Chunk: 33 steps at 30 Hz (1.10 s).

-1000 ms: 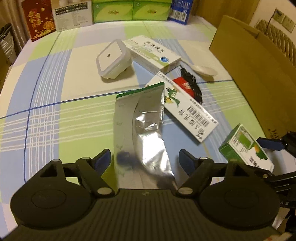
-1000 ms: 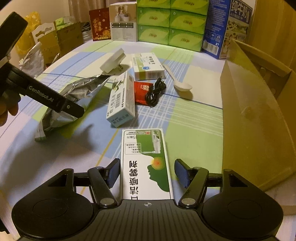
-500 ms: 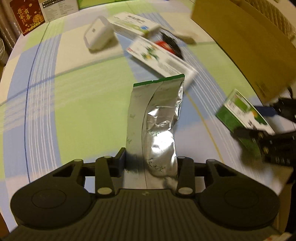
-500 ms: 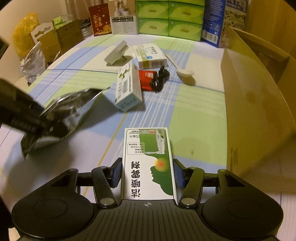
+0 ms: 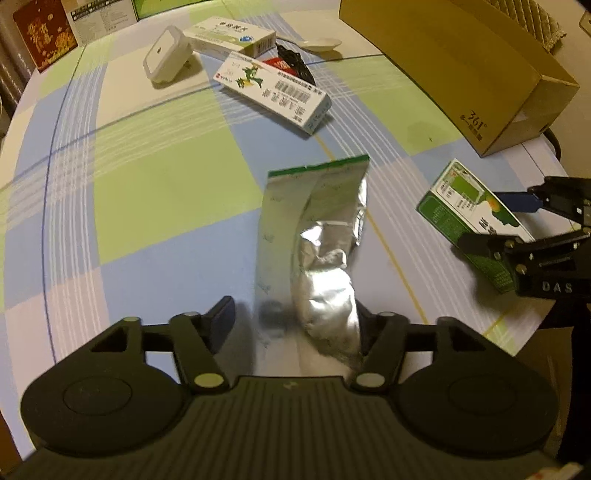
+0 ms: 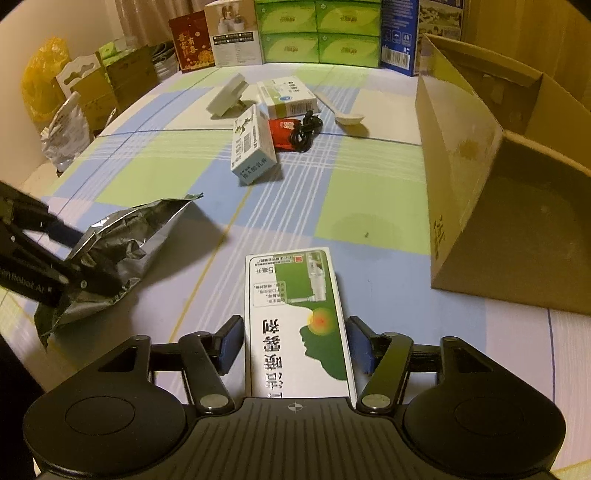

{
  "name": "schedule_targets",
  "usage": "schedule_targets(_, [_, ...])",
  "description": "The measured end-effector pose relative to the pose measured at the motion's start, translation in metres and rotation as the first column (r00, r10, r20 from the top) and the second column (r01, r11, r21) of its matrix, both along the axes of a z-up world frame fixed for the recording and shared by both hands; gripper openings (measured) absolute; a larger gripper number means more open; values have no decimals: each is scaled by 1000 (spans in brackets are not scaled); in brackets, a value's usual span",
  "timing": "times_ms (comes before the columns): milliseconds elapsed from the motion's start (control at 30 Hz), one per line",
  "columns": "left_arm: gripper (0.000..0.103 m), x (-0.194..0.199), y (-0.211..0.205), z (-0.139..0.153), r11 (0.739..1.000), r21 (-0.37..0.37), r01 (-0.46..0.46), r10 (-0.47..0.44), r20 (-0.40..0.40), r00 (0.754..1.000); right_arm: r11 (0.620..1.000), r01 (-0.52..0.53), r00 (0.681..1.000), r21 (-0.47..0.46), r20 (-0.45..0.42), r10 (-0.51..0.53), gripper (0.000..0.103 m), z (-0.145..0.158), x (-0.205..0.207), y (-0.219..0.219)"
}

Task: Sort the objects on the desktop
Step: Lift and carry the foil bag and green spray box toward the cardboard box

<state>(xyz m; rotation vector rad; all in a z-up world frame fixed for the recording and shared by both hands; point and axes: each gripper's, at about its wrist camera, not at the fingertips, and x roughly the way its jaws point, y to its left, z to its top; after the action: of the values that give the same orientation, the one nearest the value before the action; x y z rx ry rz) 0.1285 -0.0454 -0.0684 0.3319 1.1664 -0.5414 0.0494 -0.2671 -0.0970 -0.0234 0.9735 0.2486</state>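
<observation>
A crumpled silver foil pouch (image 5: 317, 229) with a green top edge sits between the fingers of my left gripper (image 5: 295, 317). The gripper is shut on its lower end. The right wrist view shows this pouch (image 6: 122, 236) tilted up off the checked tablecloth in the left gripper (image 6: 79, 258). My right gripper (image 6: 295, 332) is shut on a green and white carton (image 6: 295, 295), pads against both long sides. From the left wrist view the carton (image 5: 461, 199) is raised at the right, in the right gripper (image 5: 498, 221). An open cardboard box (image 6: 461, 147) stands to the right.
Farther up the table lie a long white carton (image 5: 273, 92), a white square plug-in device (image 5: 166, 55), a medicine box (image 5: 232, 33), a black cable (image 5: 295, 66) on a red packet and a white spoon (image 5: 321, 44). Green tissue boxes (image 6: 317, 33) line the back edge.
My left gripper closed on the foil pouch and raised it off the cloth. My right gripper closed on the green carton. Both drew back toward the near table edge.
</observation>
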Motion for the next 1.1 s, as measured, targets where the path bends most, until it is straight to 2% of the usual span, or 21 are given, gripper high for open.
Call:
schedule_targets(100, [68, 9, -2, -2, 1000, 5, 17, -17, -3, 1000, 1000, -6, 1000, 1, -1, 6, 63, -1, -1, 2])
schedule_targets(300, [68, 21, -14, -19, 997, 39, 70, -69, -46, 997, 1000, -6, 1000, 12, -8, 6, 63, -5, 5, 2])
schedule_targets(400, [67, 23, -18, -20, 995, 50, 89, -87, -41, 995, 1000, -4, 1000, 12, -10, 4, 63, -6, 7, 1])
schedule_targets(500, [60, 24, -19, -19, 994, 56, 96, -94, -34, 995, 1000, -1, 1000, 10, -11, 1, 63, -7, 10, 1])
schedule_targets(567, [49, 21, -23, -18, 992, 57, 111, -109, -31, 994, 1000, -4, 1000, 4, -11, 4, 63, -8, 10, 2])
schedule_targets(733, [41, 15, -26, -17, 990, 54, 128, -128, -17, 992, 999, -24, 1000, -21, 0, 24, 63, -10, 10, 4])
schedule_targets(833, [41, 12, -24, -17, 992, 41, 120, -120, -12, 993, 999, -28, 1000, -29, 9, 29, 55, -10, 8, 4])
schedule_targets(1100, [46, 13, -24, -17, 991, 55, 124, -123, -15, 992, 998, -43, 999, -42, 15, 44, 55, -10, 7, 5])
